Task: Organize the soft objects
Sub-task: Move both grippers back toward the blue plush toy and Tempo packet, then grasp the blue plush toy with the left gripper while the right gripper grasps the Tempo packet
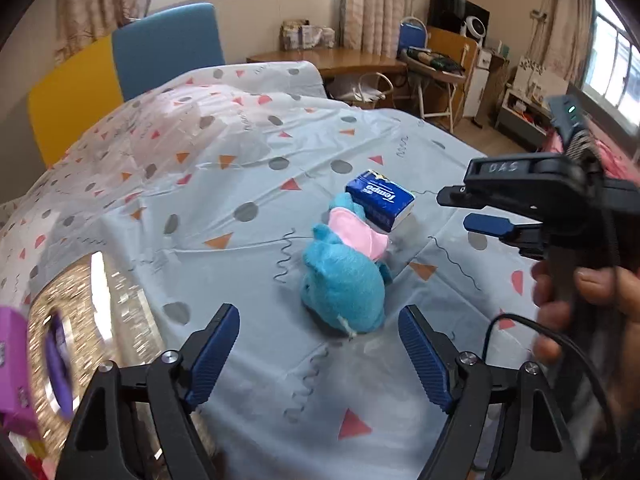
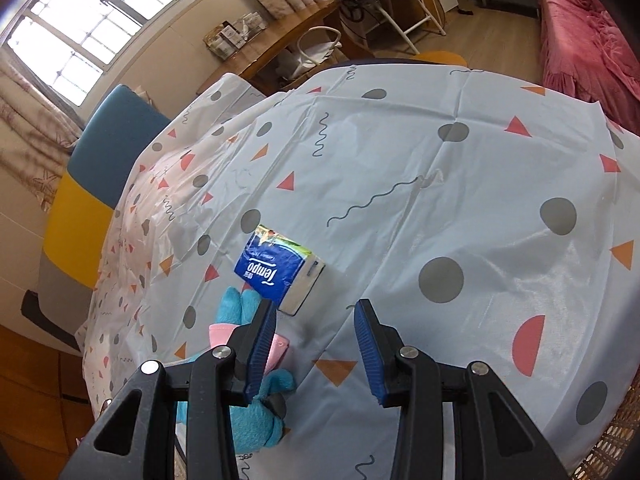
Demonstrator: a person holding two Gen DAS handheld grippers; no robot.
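A blue plush toy in a pink garment lies on the patterned tablecloth. A blue Tempo tissue pack rests against its far end. My left gripper is open, its fingers spread just short of the toy with nothing between them. My right gripper hovers to the right of the tissue pack, held by a hand. In the right wrist view the right gripper stands open over bare cloth, with the tissue pack just ahead to its left. The toy lies partly hidden under its left finger.
A woven basket holding a purple packet sits at the table's left; its rim also shows in the right wrist view. Blue and yellow chairs stand behind the table. A wooden desk lies beyond.
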